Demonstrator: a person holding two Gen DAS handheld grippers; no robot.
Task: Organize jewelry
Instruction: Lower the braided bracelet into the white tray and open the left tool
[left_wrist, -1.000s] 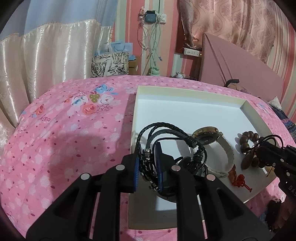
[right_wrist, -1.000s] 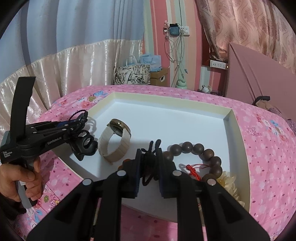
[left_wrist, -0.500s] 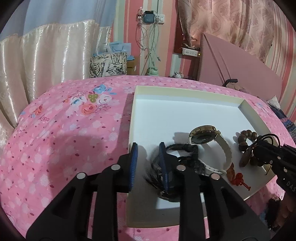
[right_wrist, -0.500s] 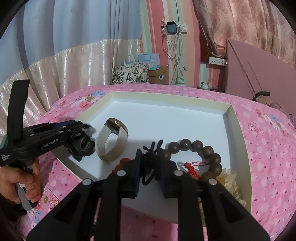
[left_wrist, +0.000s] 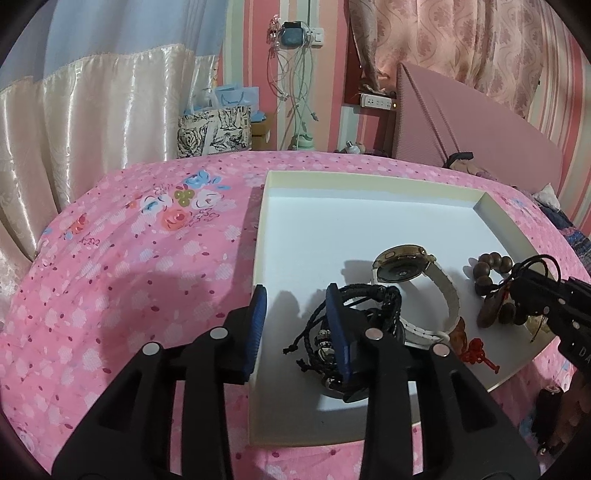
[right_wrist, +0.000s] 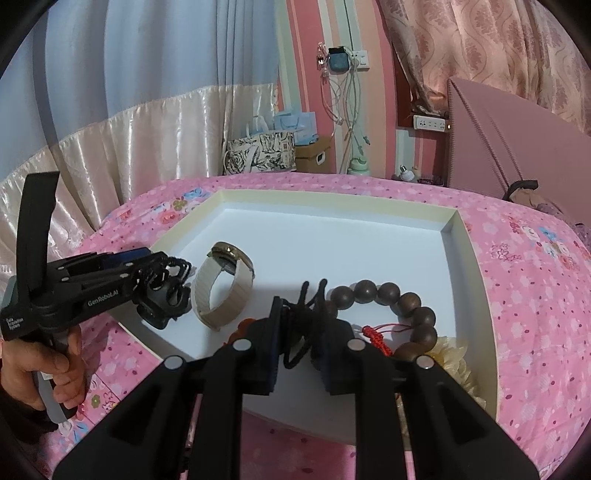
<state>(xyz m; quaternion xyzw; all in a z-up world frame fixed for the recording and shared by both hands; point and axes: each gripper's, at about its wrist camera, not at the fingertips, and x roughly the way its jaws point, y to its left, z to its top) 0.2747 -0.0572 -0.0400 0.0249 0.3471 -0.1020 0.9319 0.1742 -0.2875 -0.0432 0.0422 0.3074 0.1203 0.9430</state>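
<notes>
A white tray (left_wrist: 332, 218) lies on the pink floral bedspread. My left gripper (left_wrist: 297, 325) is open at the tray's near left edge; the black braided bracelet (left_wrist: 365, 306) lies in the tray against its right finger. A watch with a cream strap (left_wrist: 402, 264) lies beside it, also in the right wrist view (right_wrist: 221, 284). My right gripper (right_wrist: 299, 332) is shut on a black cord (right_wrist: 303, 325) next to the brown bead bracelet (right_wrist: 402, 302) with its red knot (right_wrist: 376, 334).
The tray's raised cream rim (right_wrist: 476, 266) surrounds the jewelry. A cream flower piece (right_wrist: 454, 360) lies at the tray's near right corner. A pink headboard (left_wrist: 480, 122), curtains and a patterned bag (left_wrist: 214, 129) stand beyond the bed.
My left gripper has opened and let go of the black braided bracelet, which now lies in the tray. My right gripper has stayed shut on the black cord.
</notes>
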